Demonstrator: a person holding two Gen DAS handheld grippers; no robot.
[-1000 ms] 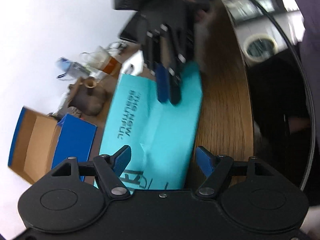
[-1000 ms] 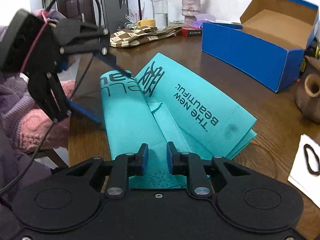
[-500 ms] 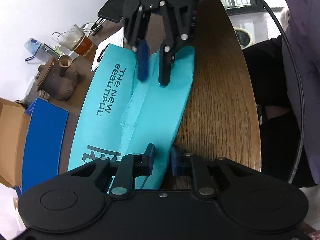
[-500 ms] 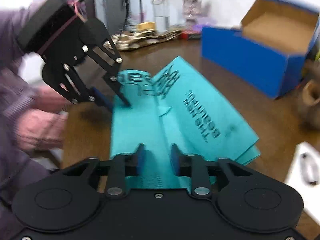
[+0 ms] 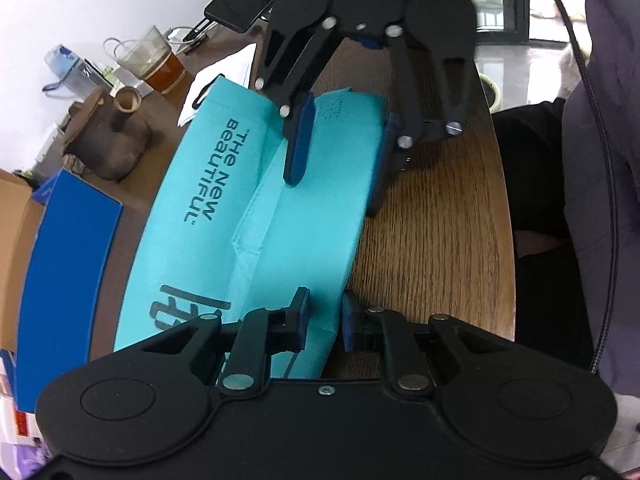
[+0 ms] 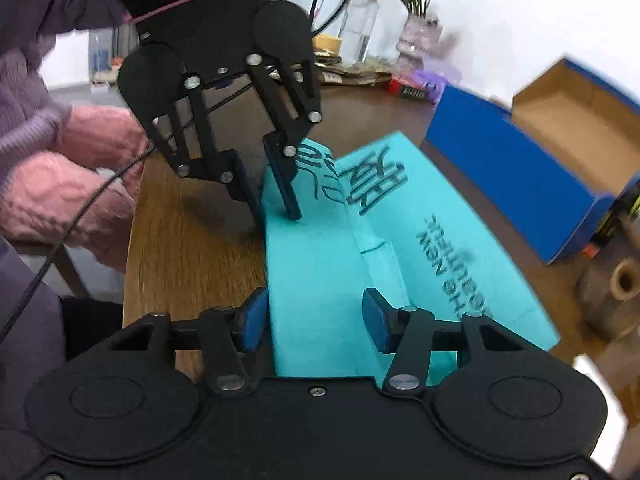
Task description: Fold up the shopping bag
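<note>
A turquoise shopping bag, printed "THE NEW BEAUTIFUL", lies partly folded lengthwise on the wooden worktop, running from the lower centre of the left wrist view up to the upper centre, with its loose fold raised along the right-hand edge. The left tongs at the bottom of that view are pinched nearly closed on this raised fold at the bag's near end. At the far end, the right tongs reach down from the top of the frame; their jaws are opening and straddle the same fold, with the pads apart from the fabric. In the right wrist view the fold stands between the right tongs' blue fingers. A blue cardboard box sits at the right, and a brown clay pot near the bag's left edge.
</note>
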